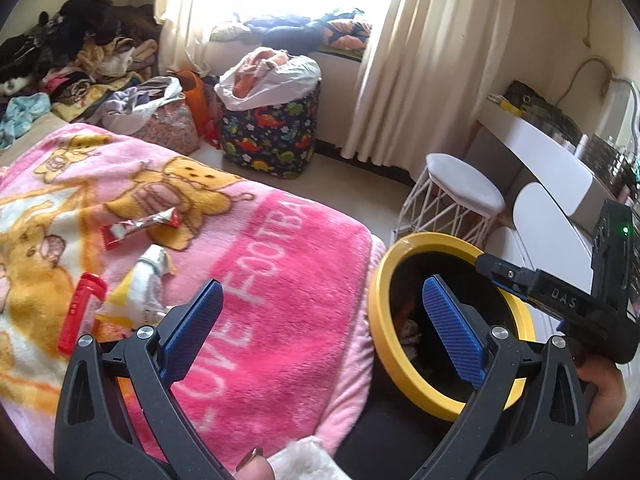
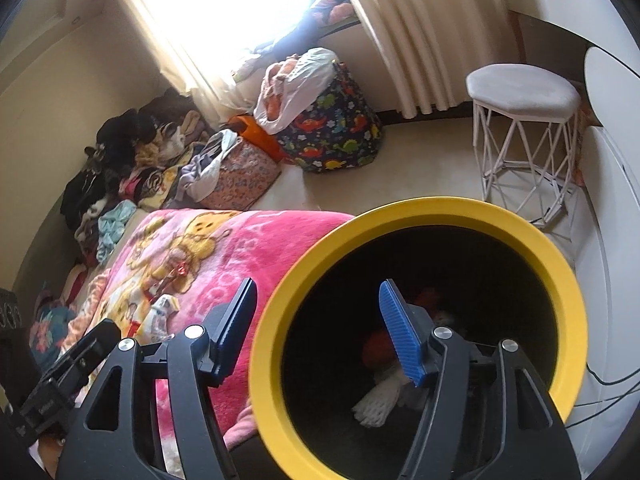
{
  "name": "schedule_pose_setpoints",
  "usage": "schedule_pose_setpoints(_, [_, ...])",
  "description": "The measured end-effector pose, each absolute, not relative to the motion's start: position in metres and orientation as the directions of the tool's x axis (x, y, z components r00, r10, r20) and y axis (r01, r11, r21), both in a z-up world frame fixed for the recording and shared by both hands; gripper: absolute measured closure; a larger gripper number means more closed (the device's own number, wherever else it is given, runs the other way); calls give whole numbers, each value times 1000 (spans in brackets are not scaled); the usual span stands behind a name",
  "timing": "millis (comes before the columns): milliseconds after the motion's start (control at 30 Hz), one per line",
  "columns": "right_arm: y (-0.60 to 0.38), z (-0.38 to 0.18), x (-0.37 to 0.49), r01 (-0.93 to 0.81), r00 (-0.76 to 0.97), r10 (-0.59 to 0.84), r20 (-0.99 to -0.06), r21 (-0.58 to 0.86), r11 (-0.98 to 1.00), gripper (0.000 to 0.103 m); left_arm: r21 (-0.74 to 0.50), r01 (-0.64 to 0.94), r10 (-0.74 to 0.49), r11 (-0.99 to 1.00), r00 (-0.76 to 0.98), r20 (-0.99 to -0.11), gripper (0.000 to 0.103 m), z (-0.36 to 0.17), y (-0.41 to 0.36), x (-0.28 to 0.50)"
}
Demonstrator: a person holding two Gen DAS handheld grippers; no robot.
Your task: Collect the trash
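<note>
One fleece blanket (image 1: 256, 272), pink and plush, printed with yellow bears and white lettering, spread over the bed. One round bin (image 2: 420, 240), glossy yellow rim, black inside, at the blanket's edge, seen close from the right wrist. One fabric hamper (image 1: 272, 136), dark with a dinosaur print, on the floor by the cream pleated curtain (image 1: 420, 60), topped with a white plastic bag. One stool (image 1: 464, 184), padded white seat on a white wire frame, near the bin.

Three pieces of trash on the blanket, close together: one long red and silver wrapper (image 1: 140, 226), one crumpled white wrapper (image 1: 150, 276), one flat red packet (image 1: 82, 312). More crumpled scraps, white and red, at the bottom of the bin; count not clear.

Left gripper (image 1: 324, 328): released, ribbed blue pads wide apart, nothing between them, one pad over the blanket, the other over the bin mouth. Right gripper (image 2: 320, 328): released, empty, straddling the bin's yellow rim, right pad inside the opening.
</note>
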State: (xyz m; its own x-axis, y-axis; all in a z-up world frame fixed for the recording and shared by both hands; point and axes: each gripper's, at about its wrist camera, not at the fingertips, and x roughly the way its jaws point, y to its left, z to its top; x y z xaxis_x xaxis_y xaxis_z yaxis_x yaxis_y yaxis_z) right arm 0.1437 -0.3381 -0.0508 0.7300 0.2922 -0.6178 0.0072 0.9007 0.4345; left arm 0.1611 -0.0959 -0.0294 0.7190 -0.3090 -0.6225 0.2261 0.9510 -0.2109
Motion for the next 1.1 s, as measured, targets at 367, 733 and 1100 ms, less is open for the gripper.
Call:
schedule_pose_setpoints(367, [-301,-43,151,-74,708,331,-624,400,913,40,-219,162,-265,962,745,-612,11,-29,-65,162])
schedule_pose_setpoints(733, [-258,-42,158,-159,675,374,-637,369,916,40,-242,87,-221,966,764,-606,11,-31,-24,164])
schedule_pose_setpoints(1100, [-201,-41,169,-271,627,429,-651,334,903,40,-261,7,-171,965,772,-612,11,-39,20,163])
